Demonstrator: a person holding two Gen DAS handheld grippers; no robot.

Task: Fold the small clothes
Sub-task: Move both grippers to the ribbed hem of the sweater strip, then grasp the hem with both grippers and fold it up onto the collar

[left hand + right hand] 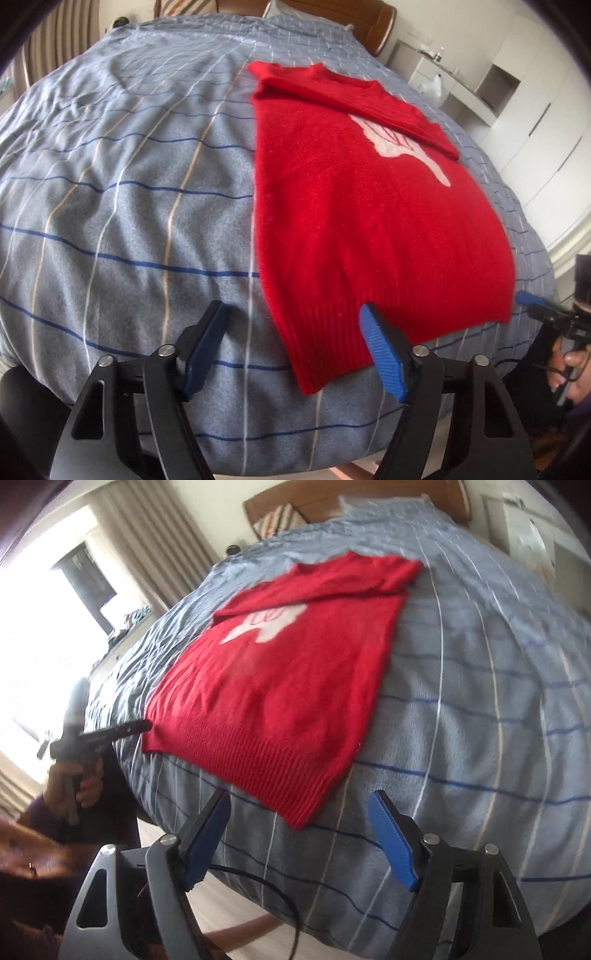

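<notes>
My left hand-held gripper point(295, 332) stands wide, nothing pinched between its blue pads; its right-side pad point(384, 354) sits over the ribbed hem of the red sweater point(369, 221), though I cannot tell whether it touches the knit. My right hand-held gripper point(299, 823) is also spread wide and empty, the sweater's near hem corner lying just ahead of the gap between its fingers. From the left camera I see the right hand-held gripper's blue tip at the sweater's far hem corner, held by a hand point(576, 365).

The sweater lies flat on the bed point(129, 203), hem toward me, with both sleeves folded across the chest over a white design point(399, 144). The bed has a blue-grey checked cover. A wooden headboard point(354, 22) stands beyond, white cupboards point(535, 122) to one side, curtains point(155, 535) and a bright window to the other.
</notes>
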